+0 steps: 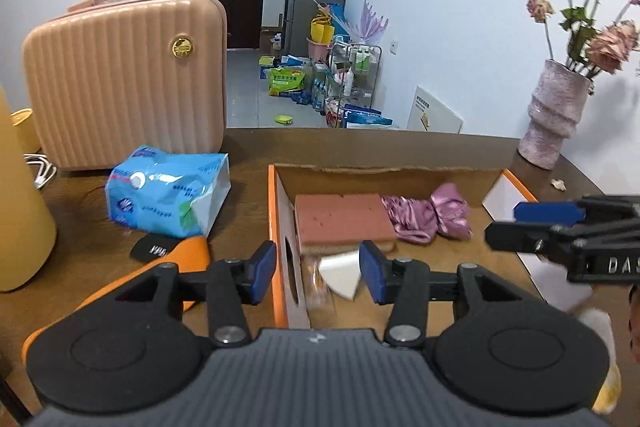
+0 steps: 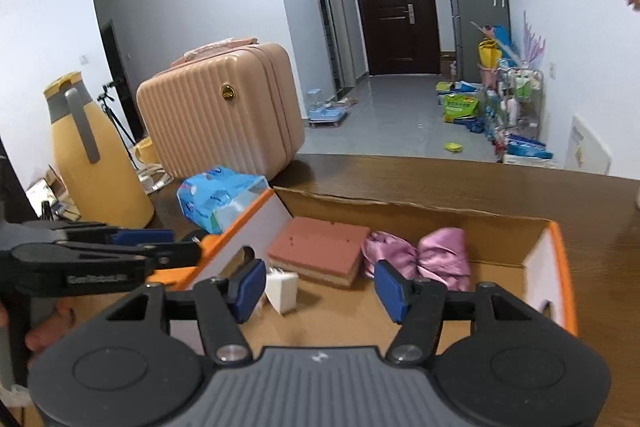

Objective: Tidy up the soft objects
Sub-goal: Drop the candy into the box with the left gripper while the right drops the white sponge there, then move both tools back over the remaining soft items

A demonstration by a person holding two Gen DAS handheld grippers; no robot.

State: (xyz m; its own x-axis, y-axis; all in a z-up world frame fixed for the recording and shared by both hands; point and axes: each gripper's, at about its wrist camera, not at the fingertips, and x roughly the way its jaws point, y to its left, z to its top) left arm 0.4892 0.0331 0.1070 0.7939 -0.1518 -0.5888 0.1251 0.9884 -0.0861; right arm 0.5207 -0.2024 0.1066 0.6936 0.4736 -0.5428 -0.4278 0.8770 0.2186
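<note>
Left gripper (image 1: 318, 273) with jaws parted and empty, white wedge sponge (image 1: 342, 275) just beyond and between them, right gripper (image 2: 320, 287) jaws parted wide, empty, pink sponge (image 2: 320, 253) and purple satin scrunchie (image 2: 424, 257) ahead inside orange-rimmed box (image 2: 564, 267), tissue pack (image 1: 168, 195) left on worktop (image 1: 248, 155)

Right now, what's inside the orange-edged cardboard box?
Inside the box: a pink sponge, a purple satin scrunchie and a white wedge sponge. The grippers hide the near floor.
</note>
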